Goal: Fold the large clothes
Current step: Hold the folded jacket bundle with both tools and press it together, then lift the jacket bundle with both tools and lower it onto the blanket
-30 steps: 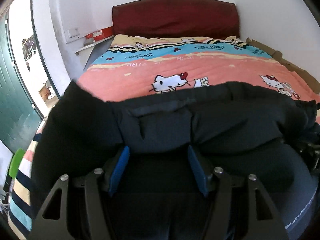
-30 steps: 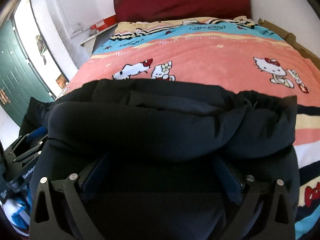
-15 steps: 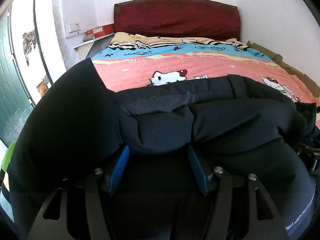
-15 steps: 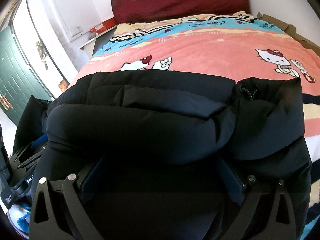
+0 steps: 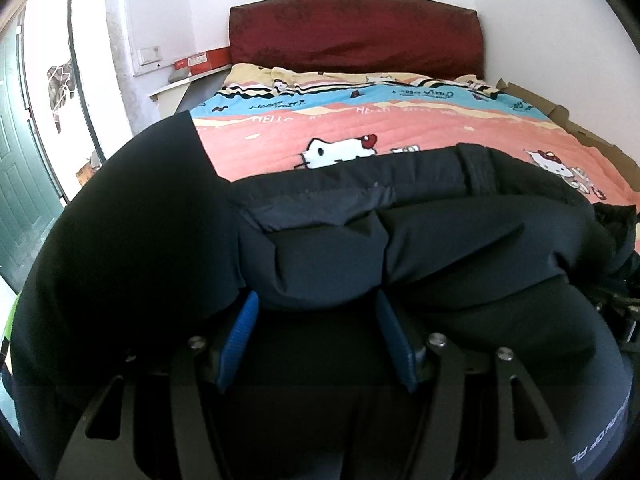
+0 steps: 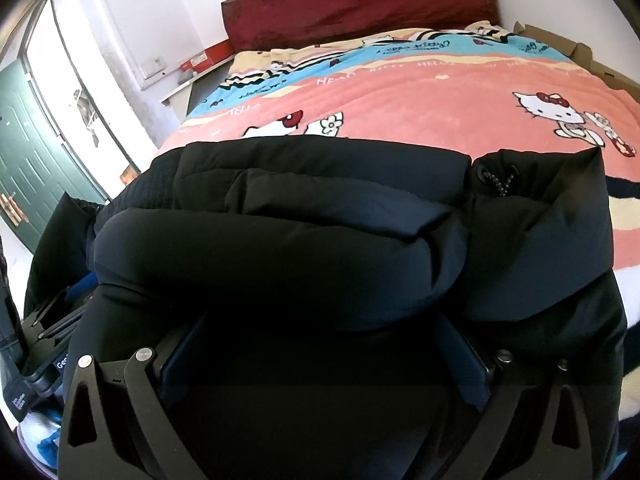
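Note:
A bulky dark navy padded jacket (image 5: 440, 248) is bunched in a thick fold across the near end of the bed. My left gripper (image 5: 316, 300) is shut on a puffy roll of it, with the blue pads (image 5: 240, 332) pressing in from both sides. A black flap of the jacket rises at the left of that view. In the right wrist view the jacket (image 6: 300, 240) fills the lower half, its drawcord toggle at the right. My right gripper (image 6: 320, 324) holds a wide, thick fold, and the cloth hides its fingertips. The left gripper (image 6: 52, 332) shows at the left edge.
The bed's pink and blue cartoon-cat blanket (image 5: 400, 136) stretches ahead to a dark red headboard (image 5: 352, 32). Flattened cardboard (image 5: 560, 120) lines the right side of the bed. A white shelf (image 5: 180, 80) with a red box sits at the left wall, near a green door (image 6: 24, 152).
The black flap at the left of the left wrist view has risen and covers more of the bed. In the right wrist view the jacket sits larger and closer to the blanket.

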`<state>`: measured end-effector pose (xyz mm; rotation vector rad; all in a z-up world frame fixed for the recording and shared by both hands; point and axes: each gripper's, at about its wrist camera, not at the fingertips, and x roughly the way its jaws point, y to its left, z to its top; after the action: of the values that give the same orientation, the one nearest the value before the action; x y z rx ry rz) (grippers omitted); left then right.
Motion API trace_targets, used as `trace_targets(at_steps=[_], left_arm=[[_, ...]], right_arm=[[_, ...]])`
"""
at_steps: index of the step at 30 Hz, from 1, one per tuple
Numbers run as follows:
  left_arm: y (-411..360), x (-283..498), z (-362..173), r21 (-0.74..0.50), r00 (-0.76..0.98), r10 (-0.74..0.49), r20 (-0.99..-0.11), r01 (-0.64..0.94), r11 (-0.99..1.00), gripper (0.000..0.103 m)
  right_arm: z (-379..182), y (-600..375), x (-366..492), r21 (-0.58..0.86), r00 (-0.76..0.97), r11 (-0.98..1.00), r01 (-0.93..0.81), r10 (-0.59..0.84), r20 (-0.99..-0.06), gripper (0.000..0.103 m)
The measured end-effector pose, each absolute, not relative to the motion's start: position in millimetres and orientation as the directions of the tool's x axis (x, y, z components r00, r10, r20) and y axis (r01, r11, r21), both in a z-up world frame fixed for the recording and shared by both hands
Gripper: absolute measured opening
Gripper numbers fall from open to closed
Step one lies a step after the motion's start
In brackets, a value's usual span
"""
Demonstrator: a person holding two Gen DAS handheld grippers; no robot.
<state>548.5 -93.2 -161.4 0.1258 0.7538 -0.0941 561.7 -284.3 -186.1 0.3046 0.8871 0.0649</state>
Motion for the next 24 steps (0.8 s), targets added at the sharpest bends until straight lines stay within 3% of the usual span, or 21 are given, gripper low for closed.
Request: trace_targets(at_steps=[8,14,17,22,24], left_arm=[[-59,540,-140,-0.034,0.656,-0.16,-0.738,0.2,0.979,0.059],[5,526,-114,-0.044,0.64,-0.132,-0.757,0.152,0.987,0.059],[48,518,-110,-0.109,0.621,-0.168,-0.766,0.131,0.985,0.059],[94,522,-139,-0.237,0.525,-0.258,-0.811,0.108,0.966,0.071],[103,527,-155,-0.282,0.486,-0.294,-0.823,0.1,0.954,0.084]], right_arm=[[-171,-293,550,0.297,0.584,0.953,0.053,0.212,-0.783,0.1],[-160,-326,523,0.255,0.562,0.959,0.121,0.145,-0.815,0.1],[-149,-351,501,0.276,0.575,0.95,0.143,0.147,-0.805,0.1],[-166,-388,475,0.33,0.51,0.926,0.184,0.197,-0.837,0.102],[-181,-397,473,0.349,0.477,0.914,0.206,0.218,-0.852,0.102]])
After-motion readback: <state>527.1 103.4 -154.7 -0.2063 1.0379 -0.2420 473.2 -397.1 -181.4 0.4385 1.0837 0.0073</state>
